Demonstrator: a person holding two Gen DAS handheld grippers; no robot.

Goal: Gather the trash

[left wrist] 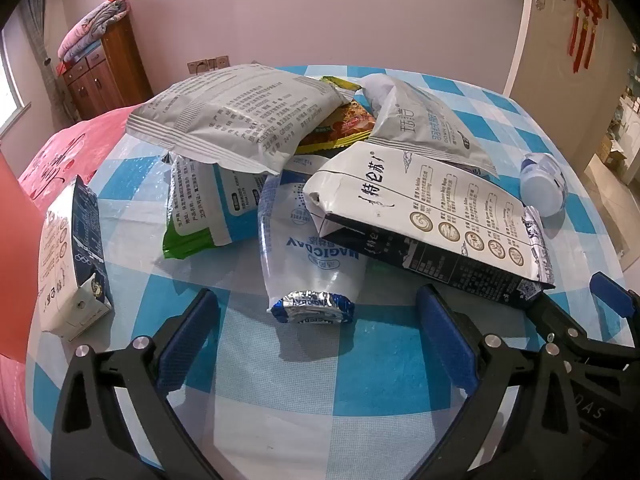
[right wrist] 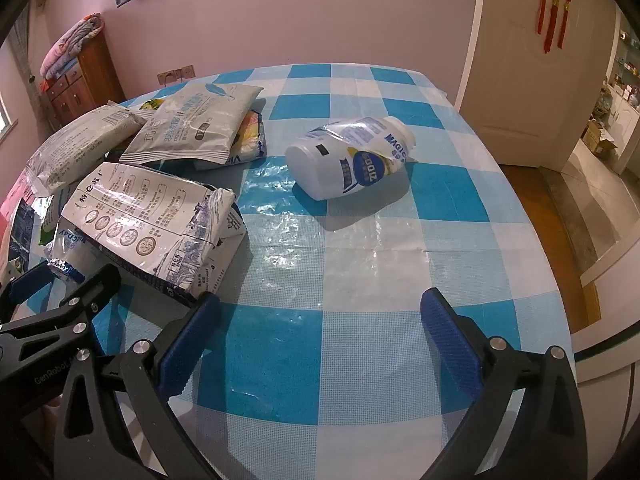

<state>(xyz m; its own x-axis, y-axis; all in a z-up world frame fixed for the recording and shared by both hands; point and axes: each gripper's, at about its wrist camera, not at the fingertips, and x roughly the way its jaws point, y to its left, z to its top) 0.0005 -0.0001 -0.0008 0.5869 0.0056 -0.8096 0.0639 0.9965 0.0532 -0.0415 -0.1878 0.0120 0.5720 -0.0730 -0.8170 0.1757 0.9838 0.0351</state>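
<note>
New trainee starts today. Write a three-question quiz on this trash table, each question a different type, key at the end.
1. True or false: the white bottle stands upright.
2. What lies nearest between the left gripper fingers? A) foil-capped clear bottle B) milk carton C) grey pouch
3. Fill in: both grippers, including the right gripper, are ____ and hold nothing.

Key: 1 false, it lies on its side on the checkered tablecloth; 2 A; 3 open.
</note>
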